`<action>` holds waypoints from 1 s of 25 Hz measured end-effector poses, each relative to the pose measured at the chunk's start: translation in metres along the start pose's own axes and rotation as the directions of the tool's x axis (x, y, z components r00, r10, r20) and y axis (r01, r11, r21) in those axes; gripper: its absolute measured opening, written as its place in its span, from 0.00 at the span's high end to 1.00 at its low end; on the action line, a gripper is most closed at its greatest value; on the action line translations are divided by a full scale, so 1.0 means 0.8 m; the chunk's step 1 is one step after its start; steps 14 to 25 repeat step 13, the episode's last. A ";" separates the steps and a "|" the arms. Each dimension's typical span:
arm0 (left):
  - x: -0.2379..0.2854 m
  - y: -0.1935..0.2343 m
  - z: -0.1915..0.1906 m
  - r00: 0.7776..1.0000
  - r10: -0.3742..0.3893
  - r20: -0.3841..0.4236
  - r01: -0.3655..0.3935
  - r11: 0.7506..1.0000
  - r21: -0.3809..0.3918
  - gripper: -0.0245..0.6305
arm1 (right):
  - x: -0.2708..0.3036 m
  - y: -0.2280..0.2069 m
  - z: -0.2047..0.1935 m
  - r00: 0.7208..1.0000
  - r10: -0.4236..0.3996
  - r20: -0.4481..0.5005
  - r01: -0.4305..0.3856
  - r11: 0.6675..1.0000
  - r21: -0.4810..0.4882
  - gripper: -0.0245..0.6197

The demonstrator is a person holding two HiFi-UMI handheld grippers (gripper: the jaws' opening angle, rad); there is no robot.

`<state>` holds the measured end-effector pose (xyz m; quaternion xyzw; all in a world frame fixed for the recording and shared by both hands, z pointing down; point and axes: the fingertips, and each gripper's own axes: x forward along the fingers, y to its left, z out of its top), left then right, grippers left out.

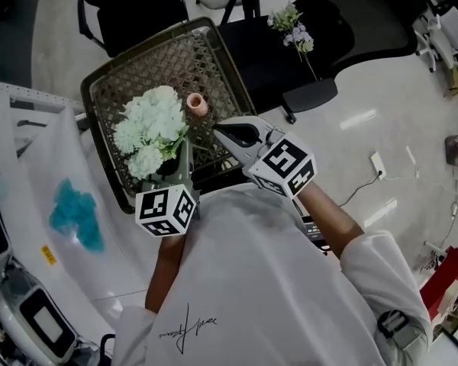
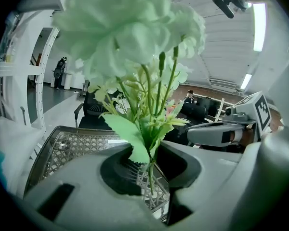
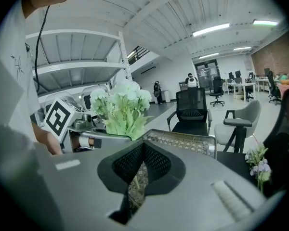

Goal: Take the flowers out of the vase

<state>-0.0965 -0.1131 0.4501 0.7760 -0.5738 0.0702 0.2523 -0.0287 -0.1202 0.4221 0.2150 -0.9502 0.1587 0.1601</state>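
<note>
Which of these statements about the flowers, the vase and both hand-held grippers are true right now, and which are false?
1. The left hand-held gripper grips the white flowers by their stems. True.
2. The right hand-held gripper holds the pink vase. False: its jaws are together on nothing, and the vase stands apart in the basket.
3. A small purple bunch lies on the dark surface beyond the basket. True.
4. The white flowers sit in the vase. False: they are held beside it, out of its mouth.
</note>
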 end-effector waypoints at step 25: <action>0.010 0.007 -0.013 0.999 -0.017 -0.035 0.017 1.000 0.002 0.82 | 0.000 0.007 0.001 0.998 0.061 -0.021 -0.062 0.998 -0.031 0.95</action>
